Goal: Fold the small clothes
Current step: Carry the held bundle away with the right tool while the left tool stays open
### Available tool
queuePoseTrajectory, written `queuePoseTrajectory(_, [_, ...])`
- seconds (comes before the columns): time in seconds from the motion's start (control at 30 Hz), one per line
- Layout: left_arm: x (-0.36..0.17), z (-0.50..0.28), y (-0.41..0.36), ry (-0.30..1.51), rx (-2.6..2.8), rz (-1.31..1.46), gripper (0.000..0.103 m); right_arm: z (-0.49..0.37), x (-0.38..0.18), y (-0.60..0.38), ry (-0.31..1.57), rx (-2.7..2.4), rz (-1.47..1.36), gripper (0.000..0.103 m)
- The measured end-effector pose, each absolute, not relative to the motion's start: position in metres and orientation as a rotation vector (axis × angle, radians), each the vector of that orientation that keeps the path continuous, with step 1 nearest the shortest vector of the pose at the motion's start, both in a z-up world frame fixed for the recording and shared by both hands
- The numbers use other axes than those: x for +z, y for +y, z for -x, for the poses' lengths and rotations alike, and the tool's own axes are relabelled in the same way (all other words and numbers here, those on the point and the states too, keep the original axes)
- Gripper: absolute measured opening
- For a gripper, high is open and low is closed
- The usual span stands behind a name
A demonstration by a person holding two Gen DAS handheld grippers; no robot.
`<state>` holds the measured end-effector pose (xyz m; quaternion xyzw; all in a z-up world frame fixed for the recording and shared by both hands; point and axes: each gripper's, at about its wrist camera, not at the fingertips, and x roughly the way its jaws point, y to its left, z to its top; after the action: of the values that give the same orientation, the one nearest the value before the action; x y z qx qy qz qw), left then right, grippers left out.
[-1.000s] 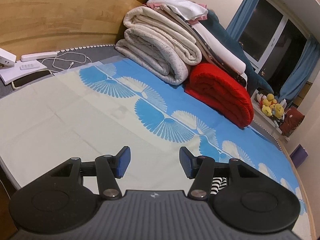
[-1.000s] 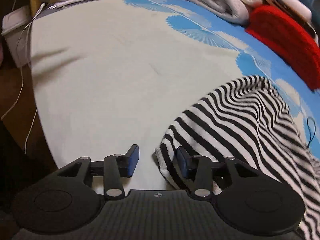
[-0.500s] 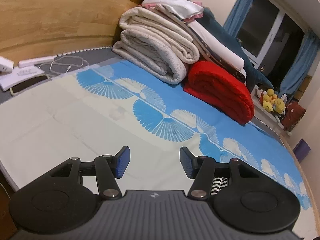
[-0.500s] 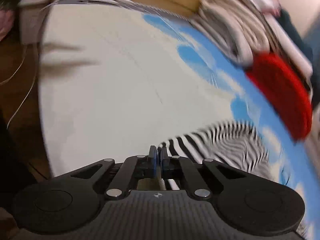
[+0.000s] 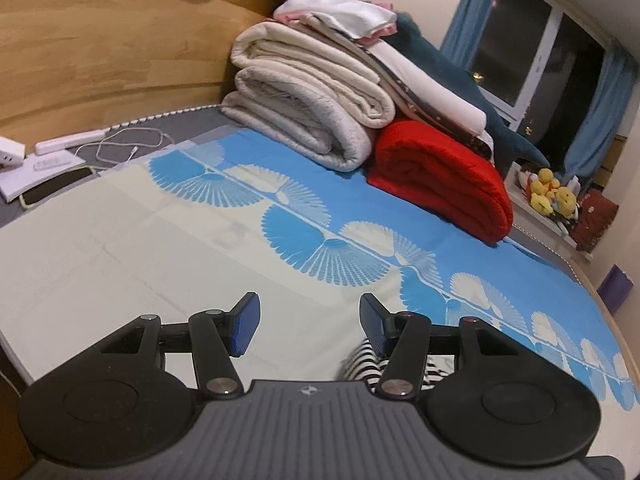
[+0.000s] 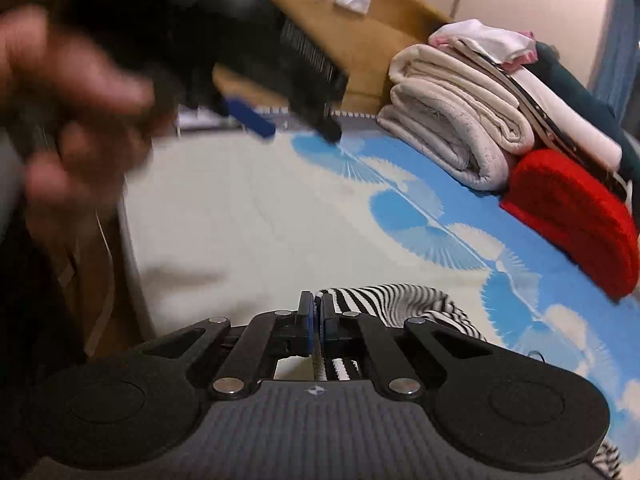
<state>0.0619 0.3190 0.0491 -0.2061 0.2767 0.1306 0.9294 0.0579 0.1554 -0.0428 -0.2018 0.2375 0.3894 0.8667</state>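
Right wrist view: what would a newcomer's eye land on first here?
The black-and-white striped knit garment pinched in the shut right tongs at bottom centre, lifting off the cream and blue fan-patterned bedsheet. Next, the bright red folded blanket at right, beside the stack of cream folded blankets, and the blurred left tongs held at upper left.

Warm dim indoor light; fisheye-bent edges, right view motion-blurred.

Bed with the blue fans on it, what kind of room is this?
Most likely a bedroom. There is a wide bed with a wooden headboard, folded blankets stacked on it, and a curtained window behind.
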Motion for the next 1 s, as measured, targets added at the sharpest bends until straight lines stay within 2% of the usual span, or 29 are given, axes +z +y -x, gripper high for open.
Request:
queuePoseTrajectory(0.2, [0.05, -0.065, 0.311, 0.579, 0.258, 0.431, 0.061, -0.087, -0.007, 0.094, 0.544, 0.686, 0.089, 0.002])
queuePoseTrajectory(0.4, [0.051, -0.081, 0.283, 0.602, 0.208, 0.392, 0.061, -0.096, 0.015, -0.074, 0.486, 0.355, -0.309, 0.002])
queuePoseTrajectory(0.53, [0.048, -0.098, 0.259, 0.62, 0.151, 0.392, 0.06, -0.075, -0.016, -0.195, 0.528, 0.02, -0.508, 0.002])
queuePoseTrajectory(0.63, [0.045, -0.117, 0.237, 0.644, 0.115, 0.407, 0.06, -0.064, -0.06, -0.261, 0.709, -0.245, -0.557, 0.002])
queuePoseTrajectory(0.73, [0.04, -0.138, 0.211, 0.681, 0.078, 0.409, 0.061, -0.055, -0.097, -0.314, 0.878, -0.374, -0.728, 0.003])
queuePoseTrajectory(0.87, [0.033, -0.159, 0.166, 0.716, 0.009, 0.342, 0.061, -0.058, -0.079, -0.33, 0.831, -0.277, -0.654, 0.006])
queuePoseTrajectory(0.97, [0.028, -0.169, 0.136, 0.737, -0.036, 0.3, 0.061, -0.094, -0.054, -0.333, 0.79, -0.064, -0.616, 0.008])
queuePoseTrajectory(1.0, [0.026, -0.171, 0.129, 0.743, -0.044, 0.294, 0.061, -0.107, -0.046, -0.337, 0.792, 0.02, -0.596, 0.013])
